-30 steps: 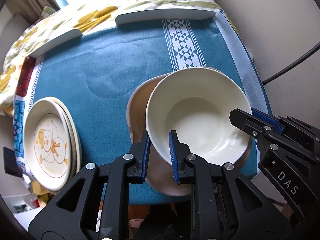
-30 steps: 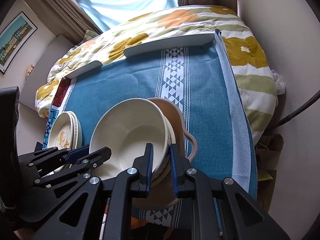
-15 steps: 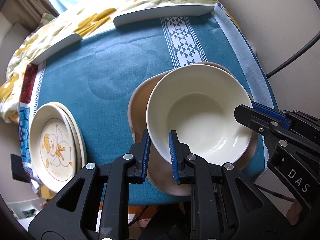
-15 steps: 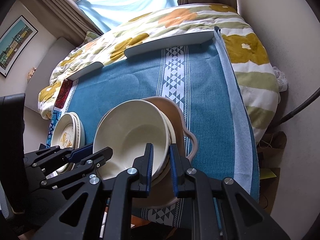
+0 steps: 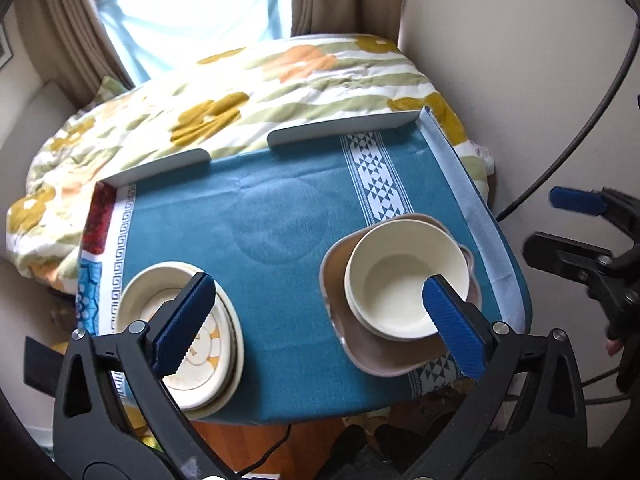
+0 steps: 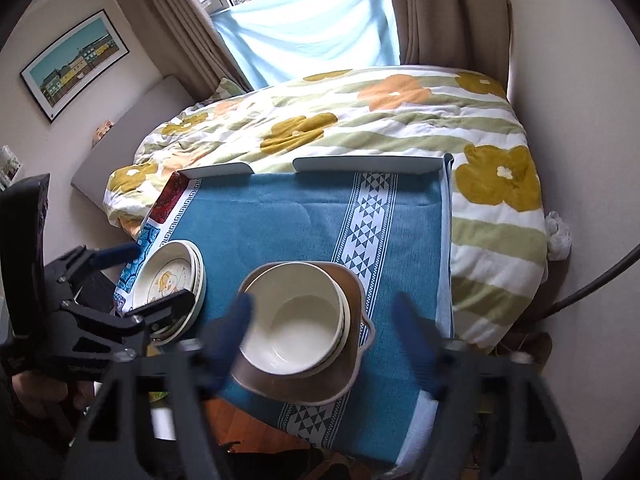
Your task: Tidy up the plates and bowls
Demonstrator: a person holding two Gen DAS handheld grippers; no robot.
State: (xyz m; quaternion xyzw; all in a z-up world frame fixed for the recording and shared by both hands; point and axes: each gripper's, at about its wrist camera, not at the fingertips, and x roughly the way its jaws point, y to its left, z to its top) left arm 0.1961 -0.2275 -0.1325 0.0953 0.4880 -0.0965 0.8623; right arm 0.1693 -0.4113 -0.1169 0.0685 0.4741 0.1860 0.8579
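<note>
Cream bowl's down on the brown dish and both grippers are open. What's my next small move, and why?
Probably back both grippers off and stop. The cream bowl sits nested in another bowl on the brown dish, the duck plates are stacked, and nothing else loose shows on the blue cloth. The left gripper and right gripper hold nothing.

Bright window (image 6: 304, 4) far ahead of the claw, brown curtains (image 6: 444, 12) beside it, flowery bed cover (image 6: 360, 112) below, framed picture (image 6: 74, 62) on left wall, maybe houses
</note>
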